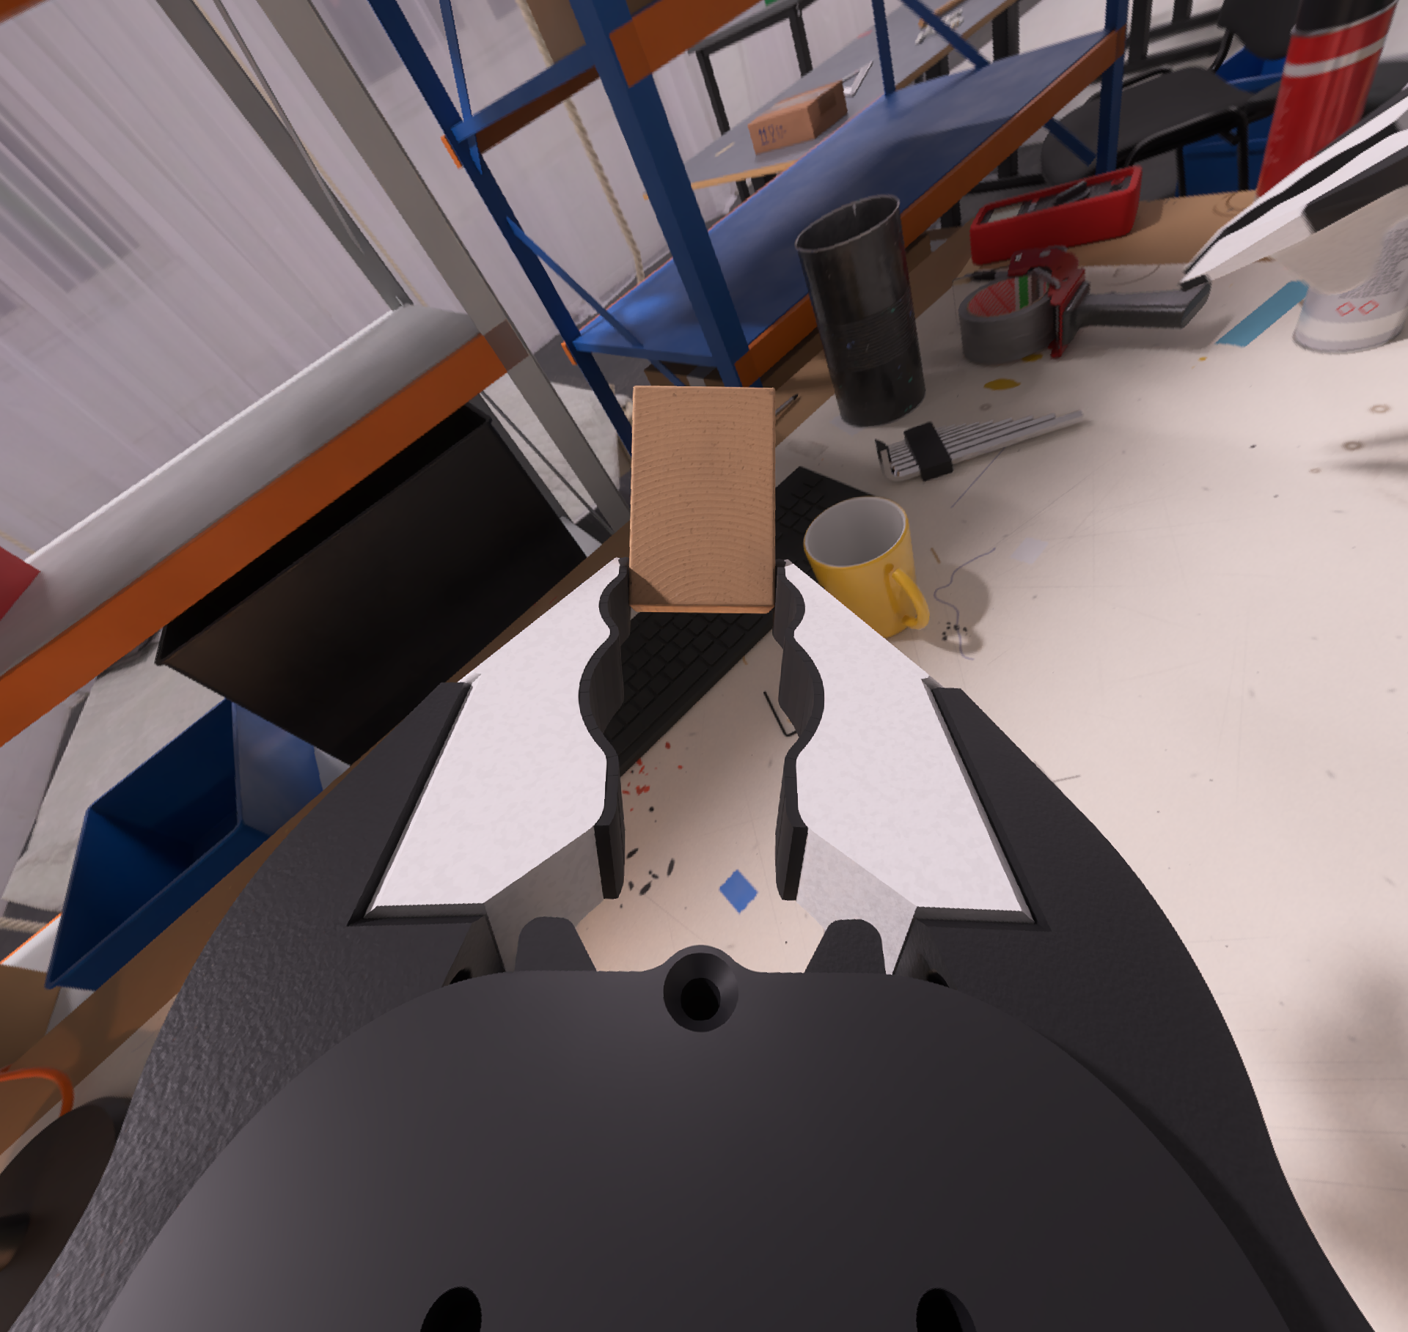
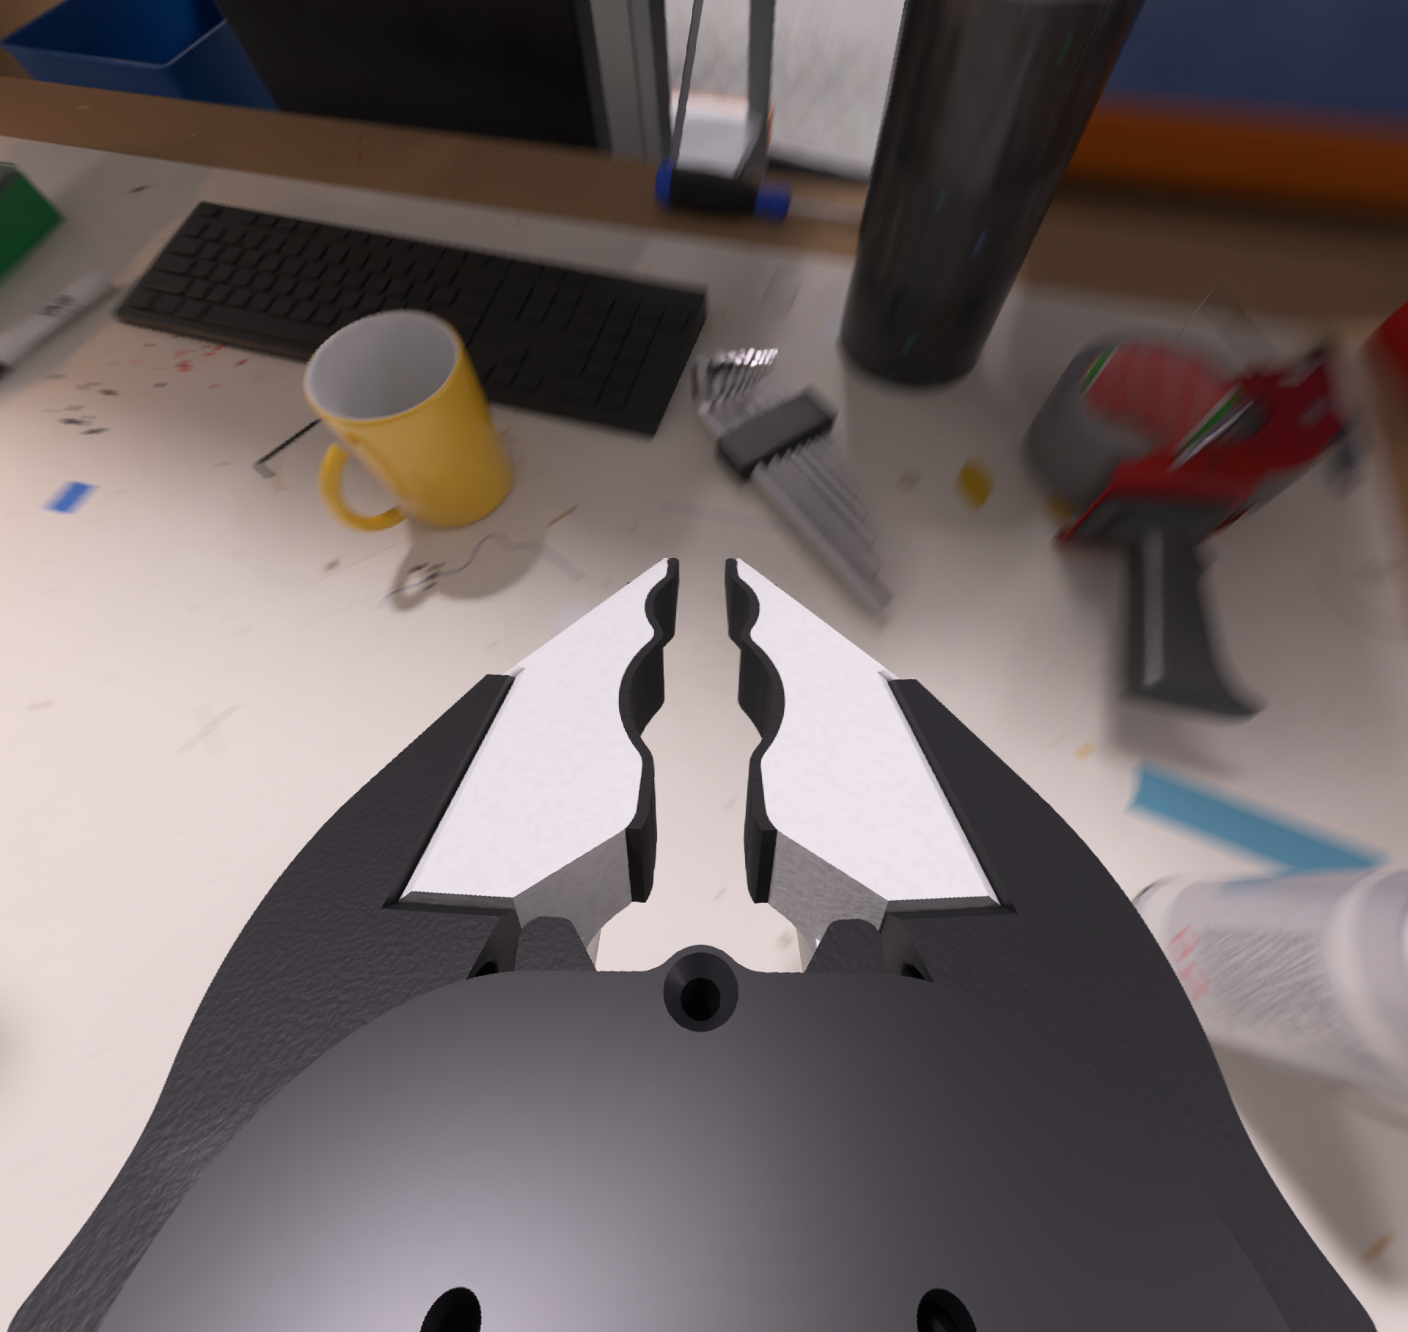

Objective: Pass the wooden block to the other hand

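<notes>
The wooden block [image 1: 701, 503] is a light tan rectangular piece. My left gripper [image 1: 701, 587] is shut on its near end and holds it out in the air, above the table's far edge and the keyboard [image 1: 686, 671]. My right gripper [image 2: 701, 572] is empty, its jaws only a narrow gap apart, and hovers over the white table [image 2: 228, 762], pointing toward the yellow mug [image 2: 415, 435]. The right gripper also shows at the upper right of the left wrist view [image 1: 1196, 275], well apart from the block. The block is not in the right wrist view.
On the table stand a yellow mug [image 1: 865, 564], a tall black cylinder [image 1: 865, 313], a hex key set [image 1: 975, 438], a grey tape roll in a red dispenser [image 1: 1028, 305], a red bottle [image 1: 1329, 69] and a white bottle [image 2: 1295, 983]. Blue shelving [image 1: 670, 176] stands behind.
</notes>
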